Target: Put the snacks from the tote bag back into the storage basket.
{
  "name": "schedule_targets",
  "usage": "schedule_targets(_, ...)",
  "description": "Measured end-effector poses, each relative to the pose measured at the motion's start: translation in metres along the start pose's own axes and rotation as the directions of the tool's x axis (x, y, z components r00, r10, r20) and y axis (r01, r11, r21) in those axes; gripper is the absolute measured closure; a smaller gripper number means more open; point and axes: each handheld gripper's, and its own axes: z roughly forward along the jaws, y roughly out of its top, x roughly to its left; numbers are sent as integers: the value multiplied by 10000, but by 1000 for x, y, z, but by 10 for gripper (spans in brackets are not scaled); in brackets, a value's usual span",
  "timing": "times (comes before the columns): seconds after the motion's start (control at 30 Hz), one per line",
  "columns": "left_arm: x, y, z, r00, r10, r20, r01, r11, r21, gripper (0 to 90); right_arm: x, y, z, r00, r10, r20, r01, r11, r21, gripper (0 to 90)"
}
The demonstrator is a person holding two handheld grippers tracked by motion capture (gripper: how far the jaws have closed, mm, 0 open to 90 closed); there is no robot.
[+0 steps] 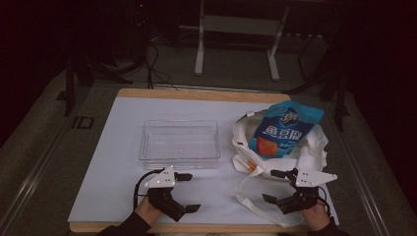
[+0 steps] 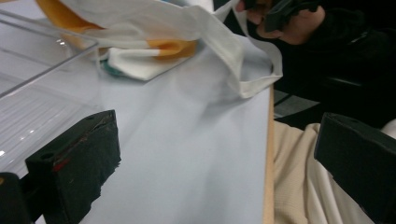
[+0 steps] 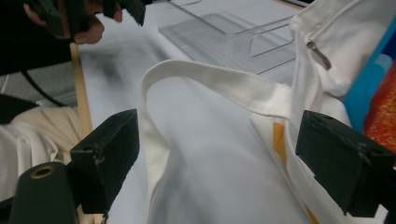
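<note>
A white cloth bag (image 1: 305, 152) lies on the right side of the white table (image 1: 123, 162), with a blue snack pack (image 1: 282, 129) sticking out of its top. The bag's long strap (image 3: 210, 81) loops toward the near edge, just in front of the right gripper (image 1: 280, 189), whose 2 jaws are spread wide and hold nothing. A clear plastic box (image 1: 179, 142) sits left of the bag. Just near it, the left gripper (image 1: 189, 192) is spread wide too, holding nothing.
</note>
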Motion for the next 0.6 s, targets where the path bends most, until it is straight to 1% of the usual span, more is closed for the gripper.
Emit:
schedule_targets(0.03,0,0,0,10000,0,0,0,10000,0,7,0,0,0,10000,0,0,0,10000,0,136)
schedule_targets(0.07,-2,1,1,9999,121,49,-122,9998,187,7,1,1,1,9999,-91,-69,91,9999,48,136)
schedule_targets(0.1,-3,2,2,9998,92,199,-96,9997,223,7,1,1,1,9998,-126,-149,128,9999,92,136)
schedule_targets(0.13,-3,3,3,9996,45,287,-53,9996,278,7,1,1,2,9997,-81,-239,85,9998,179,136)
schedule_targets(0.17,-3,3,3,9996,45,287,-53,9996,278,7,1,1,2,9997,-81,-239,85,9998,179,136)
schedule_targets(0.2,-6,5,5,9994,64,336,-72,9997,252,7,1,2,2,9992,23,-407,-10,9995,315,135)
schedule_targets(0.23,-6,5,5,9994,64,336,-72,9997,252,7,1,2,2,9992,23,-407,-10,9995,315,135)
schedule_targets(0.27,-7,6,6,9995,81,302,-89,9996,267,7,4,2,4,9990,-64,-438,88,9985,545,127)
schedule_targets(0.3,-8,7,6,9996,117,237,-126,9992,369,7,4,3,4,9987,-22,-500,49,9986,533,127)
schedule_targets(0.33,-11,8,7,9998,164,87,-168,9984,539,7,4,3,4,9981,-1,-619,35,9985,547,127)
schedule_targets(0.37,-12,9,7,9995,260,165,-271,9975,658,7,5,5,4,9975,-5,-705,44,9985,553,126)
schedule_targets(0.4,-12,10,7,9993,226,300,-244,9977,636,7,7,6,4,9977,-79,-677,111,9988,471,128)
schedule_targets(0.43,-12,11,8,9994,183,307,-203,9977,649,7,8,8,3,9972,-84,-740,120,9988,478,129)
schedule_targets(0.47,-12,13,9,9998,144,153,-156,9969,765,7,9,9,3,9958,-82,-913,127,9987,490,129)
schedule_targets(0.5,-11,15,9,9997,147,173,-160,9965,814,7,9,10,3,9946,-68,-1040,118,9988,476,129)
schedule_targets(0.53,-11,15,9,9997,147,173,-160,9965,814,7,9,10,3,9946,-68,-1040,118,9988,476,129)
schedule_targets(0.57,-11,21,8,9988,248,415,-269,9983,507,7,10,12,1,9929,-107,-1188,154,9991,384,129)
schedule_targets(0.6,-11,25,8,9986,280,445,-300,9985,464,7,11,18,-2,9915,-340,-1258,380,9989,291,129)
